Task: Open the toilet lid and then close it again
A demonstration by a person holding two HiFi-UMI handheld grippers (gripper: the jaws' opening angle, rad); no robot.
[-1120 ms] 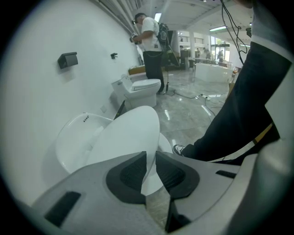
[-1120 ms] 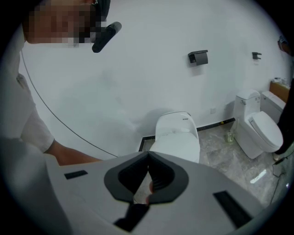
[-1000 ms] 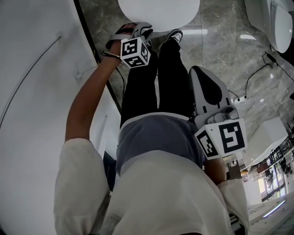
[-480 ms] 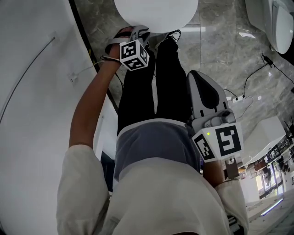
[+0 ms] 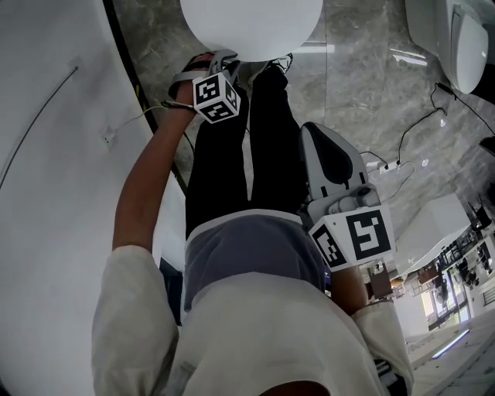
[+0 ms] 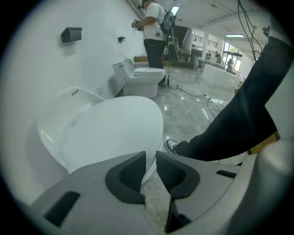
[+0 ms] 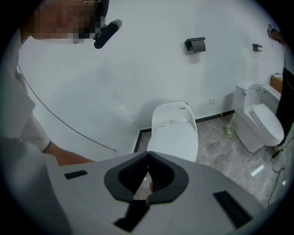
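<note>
From the head view, the toilet lid [image 5: 251, 23] is a white oval at 12 o'clock, lying low over the bowl. It looks fully down, or very nearly so. The left gripper [image 5: 220, 63] reaches to the lid's rim at about 7 o'clock of that oval, on a bare outstretched arm [image 5: 143, 186].

In the left gripper view the jaws are drawn in to a narrow slit. The lid's front edge runs into the slit at the tips, so the rim appears to be pinched there, though the angle makes the contact hard to confirm. The broad white face of the lid spreads away toward 10 o'clock, and a shoe [image 6: 172, 146] stands on the marble floor [image 6: 193, 108] at 3 o'clock of the jaws.

The right gripper [image 7: 148, 156] hangs back beside the person's hip at 4 o'clock in the head view, well apart from the lid. Its jaws are together at the tips with nothing between them. It looks down at the toilet from a distance. A second toilet [image 7: 259, 121] stands against the white wall [image 7: 138, 64] at 3 o'clock.
</note>
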